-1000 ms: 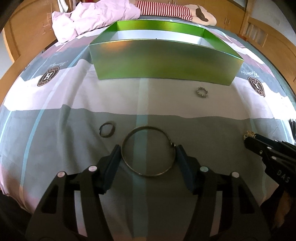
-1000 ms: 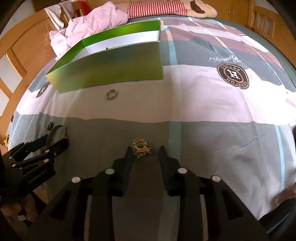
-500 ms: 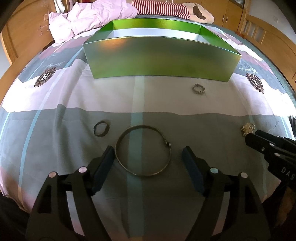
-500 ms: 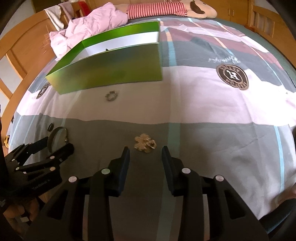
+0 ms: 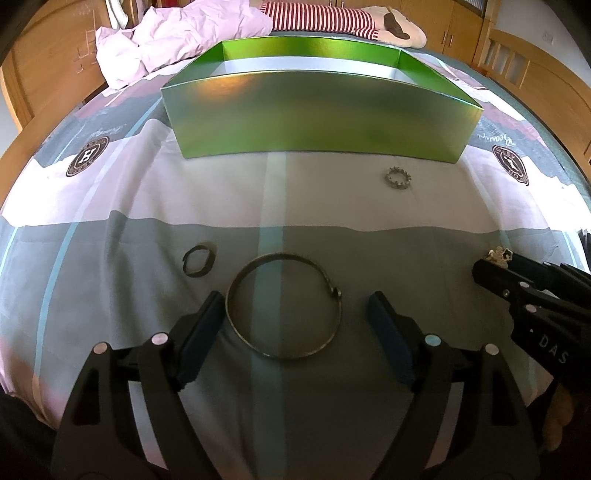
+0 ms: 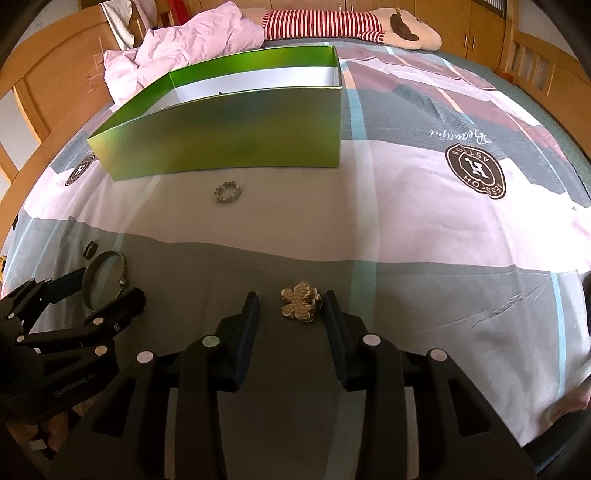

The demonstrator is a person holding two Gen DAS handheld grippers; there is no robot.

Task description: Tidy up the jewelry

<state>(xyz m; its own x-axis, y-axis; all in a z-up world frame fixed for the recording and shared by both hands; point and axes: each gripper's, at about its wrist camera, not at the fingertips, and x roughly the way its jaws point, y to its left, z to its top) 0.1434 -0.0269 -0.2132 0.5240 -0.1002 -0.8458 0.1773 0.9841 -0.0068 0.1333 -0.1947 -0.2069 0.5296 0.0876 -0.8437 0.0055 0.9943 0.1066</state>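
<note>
Both tongs have let go: the left gripper, jaws just widened, straddles the bangle untouched; the right gripper, half-open, flanks the flower brooch, so neither is boxed yet.

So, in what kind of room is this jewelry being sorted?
Most likely a bedroom: the pieces lie on a bed sheet with printed emblems, a crumpled pink blanket sits at the far end, and wooden cabinets stand behind.
</note>
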